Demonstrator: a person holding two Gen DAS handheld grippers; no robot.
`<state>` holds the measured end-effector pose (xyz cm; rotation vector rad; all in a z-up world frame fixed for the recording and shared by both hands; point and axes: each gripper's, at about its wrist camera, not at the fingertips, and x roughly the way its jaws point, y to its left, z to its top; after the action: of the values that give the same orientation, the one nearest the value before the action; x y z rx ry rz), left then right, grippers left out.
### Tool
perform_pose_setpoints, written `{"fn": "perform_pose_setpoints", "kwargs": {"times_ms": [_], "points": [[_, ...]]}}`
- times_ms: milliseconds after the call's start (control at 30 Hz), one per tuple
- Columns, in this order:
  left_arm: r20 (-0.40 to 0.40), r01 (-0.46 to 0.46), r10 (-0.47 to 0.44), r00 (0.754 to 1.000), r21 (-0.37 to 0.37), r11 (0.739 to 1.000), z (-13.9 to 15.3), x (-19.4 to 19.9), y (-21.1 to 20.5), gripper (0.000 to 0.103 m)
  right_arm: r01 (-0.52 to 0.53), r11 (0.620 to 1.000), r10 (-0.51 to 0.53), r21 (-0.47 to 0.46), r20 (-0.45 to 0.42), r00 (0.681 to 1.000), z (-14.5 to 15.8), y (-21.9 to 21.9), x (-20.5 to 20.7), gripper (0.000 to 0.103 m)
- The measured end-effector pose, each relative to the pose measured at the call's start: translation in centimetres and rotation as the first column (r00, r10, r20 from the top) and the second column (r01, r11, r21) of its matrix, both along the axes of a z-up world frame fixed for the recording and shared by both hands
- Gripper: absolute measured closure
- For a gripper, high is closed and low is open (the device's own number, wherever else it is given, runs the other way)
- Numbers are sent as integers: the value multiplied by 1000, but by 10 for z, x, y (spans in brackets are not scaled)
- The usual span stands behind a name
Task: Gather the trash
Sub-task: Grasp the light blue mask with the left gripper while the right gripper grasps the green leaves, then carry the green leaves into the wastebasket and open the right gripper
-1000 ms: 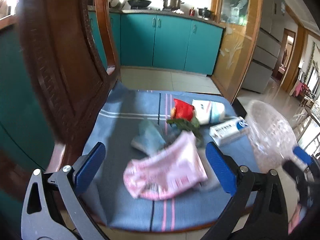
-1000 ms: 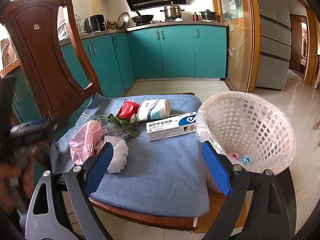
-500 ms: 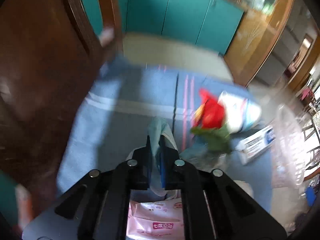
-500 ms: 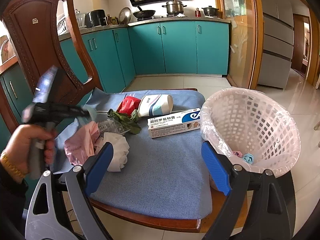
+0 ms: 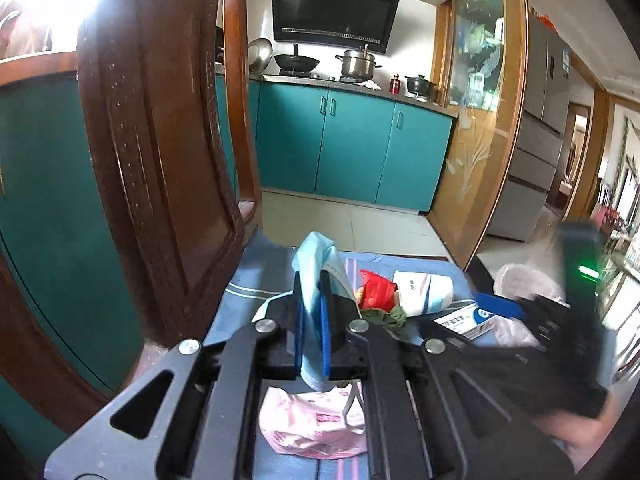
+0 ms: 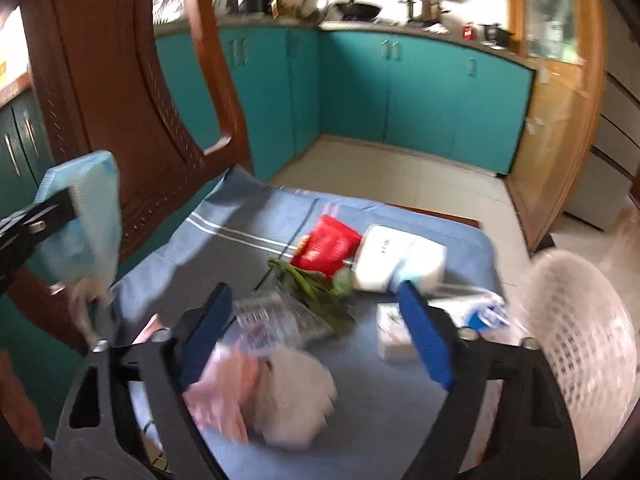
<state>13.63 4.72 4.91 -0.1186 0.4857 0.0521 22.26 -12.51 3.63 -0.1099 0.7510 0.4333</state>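
1. Left wrist view: the left gripper (image 5: pixel 312 312) is clamped on a light blue face mask (image 5: pixel 318 260), which hangs between the two blue pads clear of the chair seat (image 5: pixel 256 280).
2. In the right wrist view the same mask (image 6: pixel 86 216) shows at the left edge, lifted above the blue cushion and well apart from the basket (image 6: pixel 580 328).
3. The right gripper (image 6: pixel 316 336) has its jaws wide apart and holds nothing; it hovers over the front part of the seat, above a clear wrapper (image 6: pixel 276 316).
4. The white mesh basket stands at the right edge of the seat. Its inside is blurred here, so what it already holds cannot be told.
5. Left on the cushion:
   - a pink packet (image 5: pixel 316 420) near the front left corner, with a white crumpled wad (image 6: pixel 292 396) just beside it;
   - a red packet (image 6: pixel 328 240) and a green leafy scrap (image 6: pixel 316 284) near the middle;
   - a white and blue tissue pack (image 6: pixel 400 260) toward the back right;
   - a white and blue carton (image 5: pixel 468 320) near the right edge, beside the basket.
6. Judgement: the task looks early. One piece is picked up but not yet dropped in, and most of the trash remains on the seat.
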Motion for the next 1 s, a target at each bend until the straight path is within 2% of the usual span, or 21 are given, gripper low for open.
{"fn": "perform_pose_setpoints", "kwargs": {"times_ms": [67, 133, 167, 200, 233, 300, 467, 600, 767, 1000], "points": [[-9, -6, 6, 1000, -14, 1000, -1, 4, 8, 95, -22, 1000, 21, -11, -36, 999, -13, 16, 18, 34], [-13, -8, 8, 1000, -33, 999, 0, 4, 14, 95, -30, 999, 28, -26, -96, 995, -29, 29, 35, 49], [-20, -8, 8, 1000, -35, 999, 0, 5, 16, 95, -34, 999, 31, -22, -122, 992, -35, 34, 40, 53], [-26, -9, 8, 1000, -36, 999, 0, 7, 15, 95, -37, 999, 35, -14, -146, 989, -41, 38, 47, 64], [-30, -7, 6, 1000, -40, 999, 0, 6, 18, 95, -38, 999, 35, -13, -157, 987, -45, 41, 51, 80], [-34, -2, 0, 999, -41, 999, 0, 8, 16, 95, -36, 999, 32, -19, -161, 986, -47, 43, 54, 101], [-35, 8, -10, 999, -46, 999, 1, 16, 16, 95, -16, 999, 20, 45, -99, 995, -21, 27, 41, 101], [-46, 15, -17, 999, -53, 999, 0, 14, 18, 95, 9, 989, -4, 149, -36, 999, 16, -4, 21, 101], [-61, 49, -50, 997, -28, 998, -3, 16, 8, 95, 25, 966, -38, 258, 47, 998, 59, -49, -23, 101], [-88, 112, -111, 990, 6, 994, -10, 17, -16, 95, 43, 944, -63, 328, 51, 997, 61, -89, -69, 101]]}}
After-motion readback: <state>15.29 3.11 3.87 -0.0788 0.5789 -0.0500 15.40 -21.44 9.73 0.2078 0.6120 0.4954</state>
